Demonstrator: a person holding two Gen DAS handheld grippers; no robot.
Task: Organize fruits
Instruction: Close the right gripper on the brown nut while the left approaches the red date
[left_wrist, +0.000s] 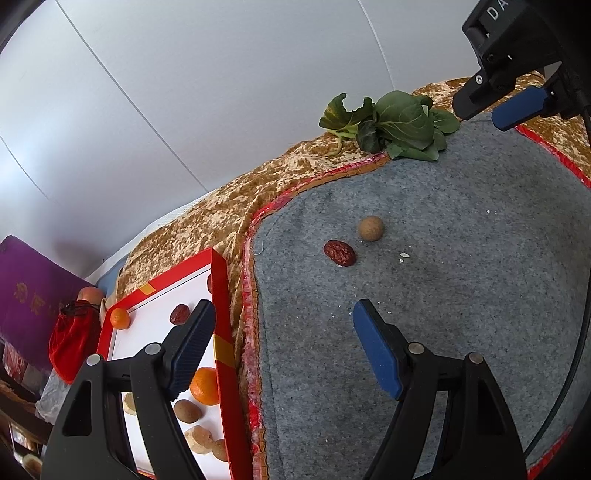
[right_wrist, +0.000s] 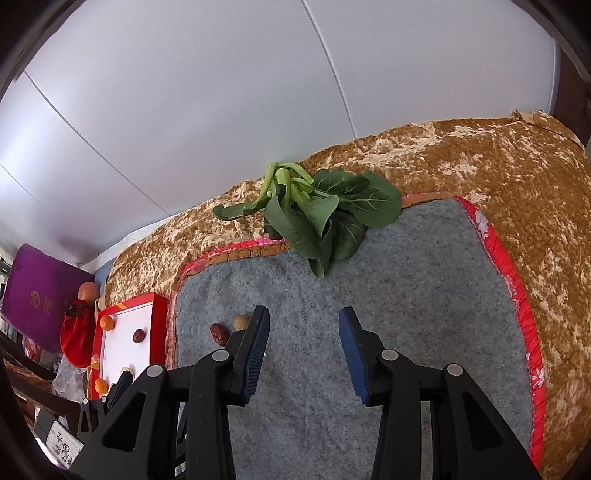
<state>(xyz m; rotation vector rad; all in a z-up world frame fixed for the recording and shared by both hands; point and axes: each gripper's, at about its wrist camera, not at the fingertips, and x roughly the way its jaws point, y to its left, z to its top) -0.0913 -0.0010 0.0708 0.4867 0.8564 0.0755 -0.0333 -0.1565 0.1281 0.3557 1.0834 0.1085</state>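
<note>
Overhead, left gripper (left_wrist: 284, 347) fingers spread wide, right gripper (right_wrist: 304, 354) likewise, bare grey mat (right_wrist: 424, 295) between.

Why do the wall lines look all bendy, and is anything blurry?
Both views use fisheye lenses, so the straight wall seams bow and the corners go dark. In the left wrist view the red date and the round longan look sharp; light is soft, shadows faint.
</note>
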